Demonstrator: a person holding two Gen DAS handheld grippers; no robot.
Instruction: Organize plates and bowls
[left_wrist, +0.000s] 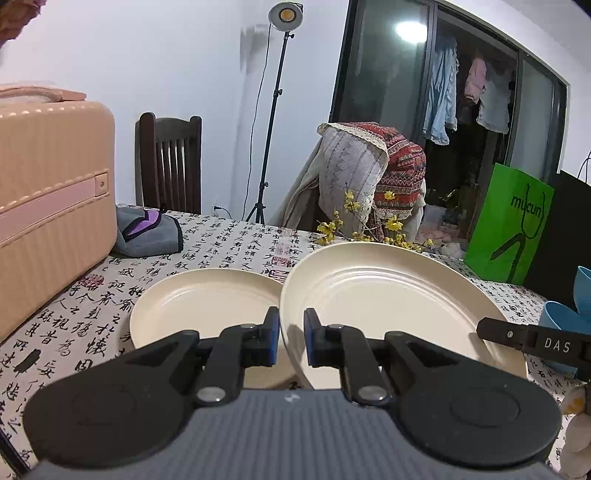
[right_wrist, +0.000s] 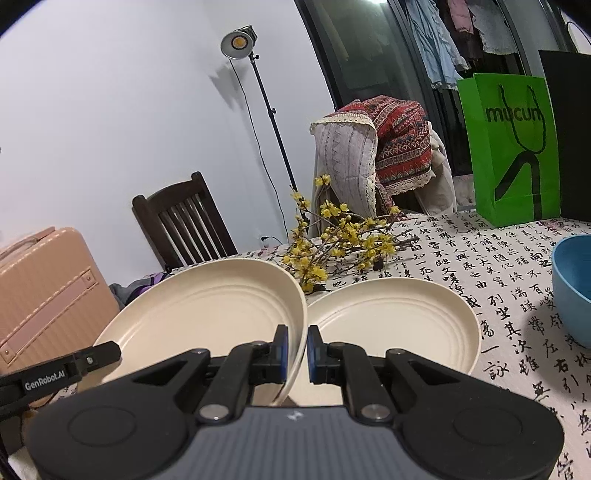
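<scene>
Both grippers hold one cream plate (left_wrist: 388, 295) off the table, tilted. My left gripper (left_wrist: 291, 326) is shut on its left rim. My right gripper (right_wrist: 295, 345) is shut on the right rim of this lifted plate (right_wrist: 199, 317). In the left wrist view a right gripper finger (left_wrist: 517, 336) shows at the plate's far side. A left gripper finger (right_wrist: 92, 358) shows in the right wrist view. A second cream plate (left_wrist: 199, 306) lies flat on the table to the left. Another flat plate (right_wrist: 399, 325) lies to the right. A blue bowl (right_wrist: 574, 288) sits further right.
A pink suitcase (left_wrist: 51, 206) and a grey cloth (left_wrist: 147, 232) occupy the table's left side. Yellow flower branches (right_wrist: 332, 243) lie behind the plates. A green paper bag (right_wrist: 513, 147) stands at the back right. Blue bowls (left_wrist: 561, 325) sit at the right edge.
</scene>
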